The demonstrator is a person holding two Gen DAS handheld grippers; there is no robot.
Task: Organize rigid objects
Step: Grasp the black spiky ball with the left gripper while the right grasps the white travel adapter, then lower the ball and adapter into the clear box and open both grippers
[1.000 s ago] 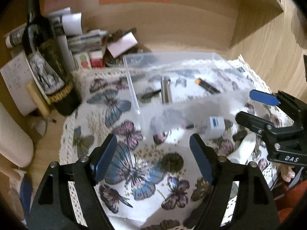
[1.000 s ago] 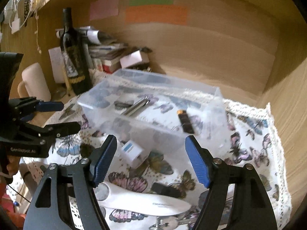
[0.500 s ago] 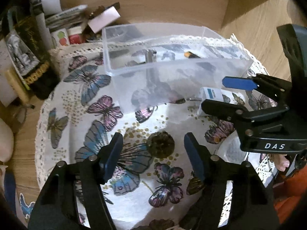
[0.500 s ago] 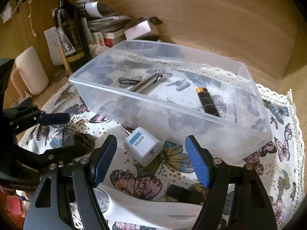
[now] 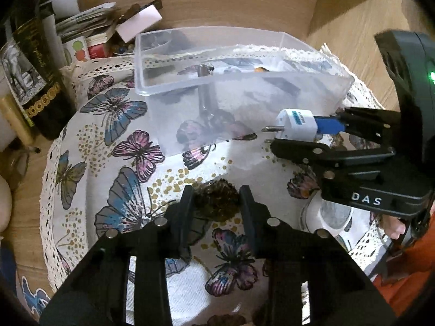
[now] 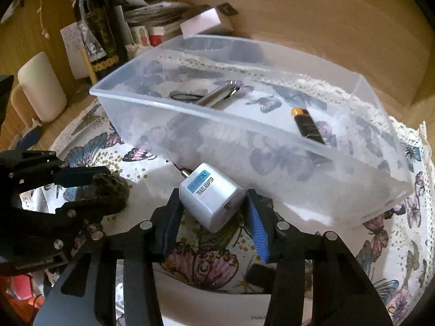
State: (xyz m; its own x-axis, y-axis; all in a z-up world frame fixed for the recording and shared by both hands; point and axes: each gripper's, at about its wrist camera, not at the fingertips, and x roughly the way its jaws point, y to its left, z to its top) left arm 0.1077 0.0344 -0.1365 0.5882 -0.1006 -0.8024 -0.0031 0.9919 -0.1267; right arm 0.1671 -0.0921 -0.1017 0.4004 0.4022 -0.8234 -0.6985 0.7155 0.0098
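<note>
My left gripper is shut on a dark round pine cone that rests on the butterfly cloth; it also shows in the right wrist view. My right gripper is shut on a white travel adaptor, held just in front of the clear plastic box; the adaptor shows in the left wrist view too. Inside the box lie a silver metal cylinder, a dark tube with an orange cap and a black ring-like item.
A dark wine bottle, stacked papers and small boxes stand behind the plastic box by the wooden wall. A white mug stands at the left. A white insole and a small black object lie near the front.
Both grippers moved forward and closed: the left onto the pine cone, the right onto the travel adaptor, which is now lifted and tilted off the cloth.
</note>
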